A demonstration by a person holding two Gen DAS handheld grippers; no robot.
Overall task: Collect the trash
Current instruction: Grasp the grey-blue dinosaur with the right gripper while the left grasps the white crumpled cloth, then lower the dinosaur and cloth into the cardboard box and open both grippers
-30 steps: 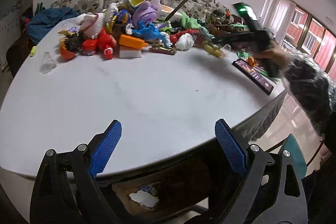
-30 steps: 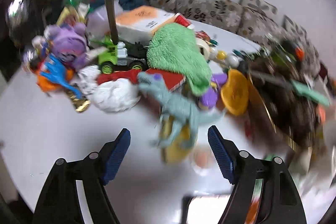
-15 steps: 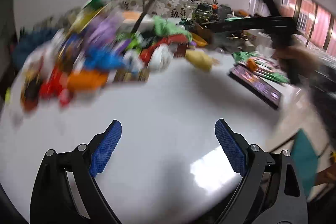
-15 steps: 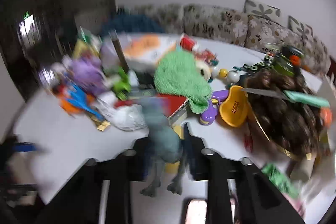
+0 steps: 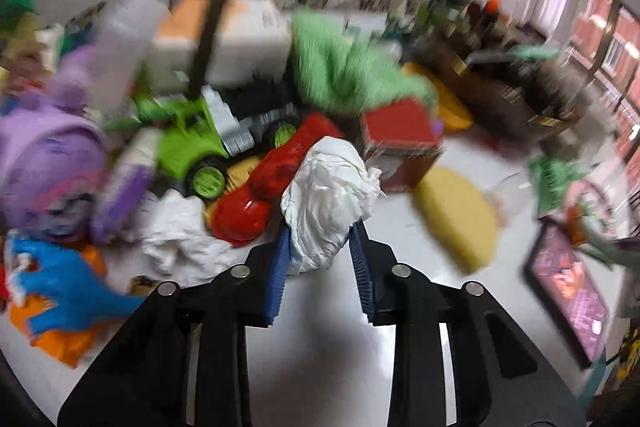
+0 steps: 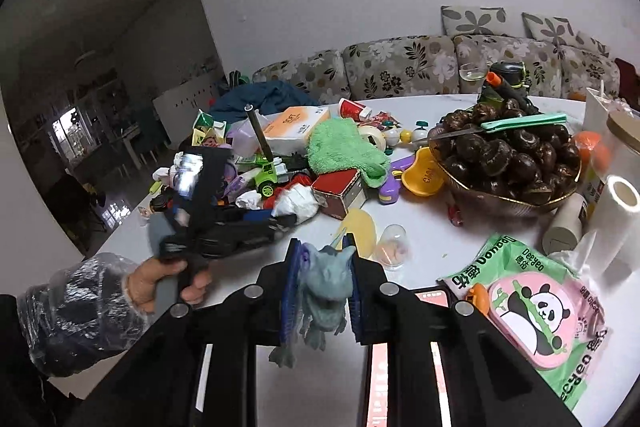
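My left gripper (image 5: 320, 247) is shut on a crumpled white tissue (image 5: 328, 195) at the front edge of the toy pile on the white table (image 5: 320, 347). That view is blurred. In the right wrist view the left gripper (image 6: 288, 219) reaches the same tissue (image 6: 298, 205). My right gripper (image 6: 322, 259) is shut on a grey toy dinosaur (image 6: 324, 283) and holds it above the table's near side. A second white tissue (image 5: 176, 235) lies left of the held one.
The pile holds a green toy truck (image 5: 192, 143), a red toy (image 5: 272, 179), a green cloth (image 6: 344, 151), a red box (image 6: 340, 191) and a purple plush (image 5: 40, 163). A bowl of dark chestnuts (image 6: 512, 155), a paper roll (image 6: 612, 219) and a panda pack (image 6: 536, 315) stand right.
My left gripper moved forward from the table edge to the pile and shut on the white tissue. My right gripper shut on the grey dinosaur and drew it back and up.
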